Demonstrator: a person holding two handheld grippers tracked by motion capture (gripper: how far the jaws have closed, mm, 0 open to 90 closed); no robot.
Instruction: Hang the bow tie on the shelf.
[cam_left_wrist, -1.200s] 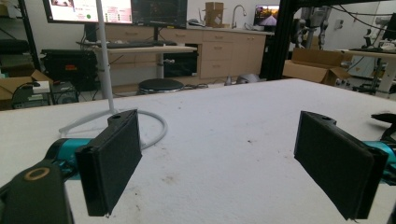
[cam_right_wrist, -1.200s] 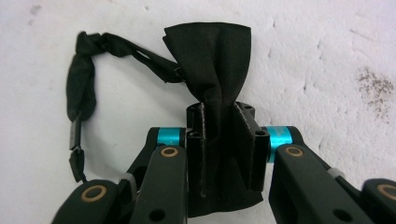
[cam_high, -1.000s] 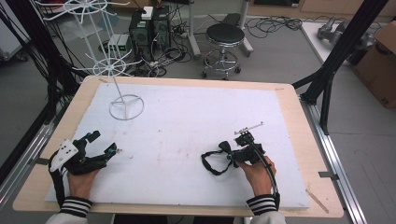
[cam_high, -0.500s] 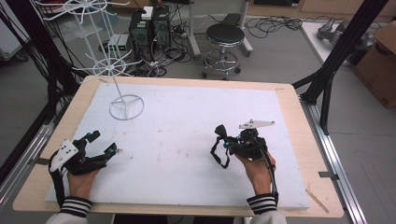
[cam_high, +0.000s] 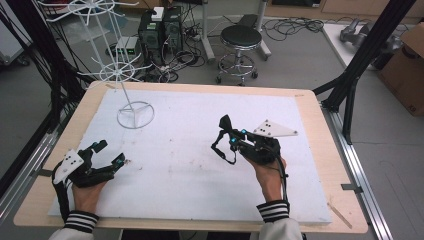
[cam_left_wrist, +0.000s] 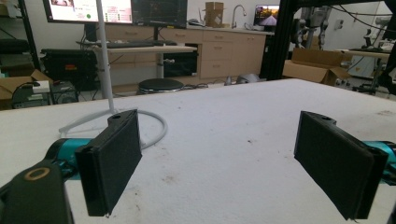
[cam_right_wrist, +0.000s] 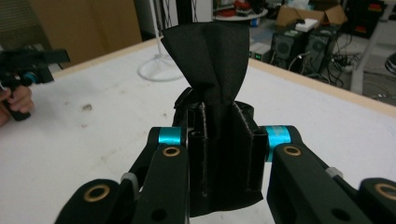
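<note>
Right tool (cam_right_wrist: 219, 154) clamps plain black fabric (cam_right_wrist: 212, 65); no legible writing.

1. The left gripper (cam_high: 107, 161) is black, with teal collars behind its fingers (cam_left_wrist: 109, 165), which are flat rectangular pads faced in black fabric.
2. A white three-cornered plate with dark dots sits on top of it; the right gripper (cam_high: 223, 135) carries a grey one.
3. The right gripper's arms show brass-ringed pivot holes and the same teal collars.
4. A black cable trails from each gripper along the wrist.
5. Both cuffs are ribbed in black and white stripes; the sleeves above look pale grey, though little shows.
</note>
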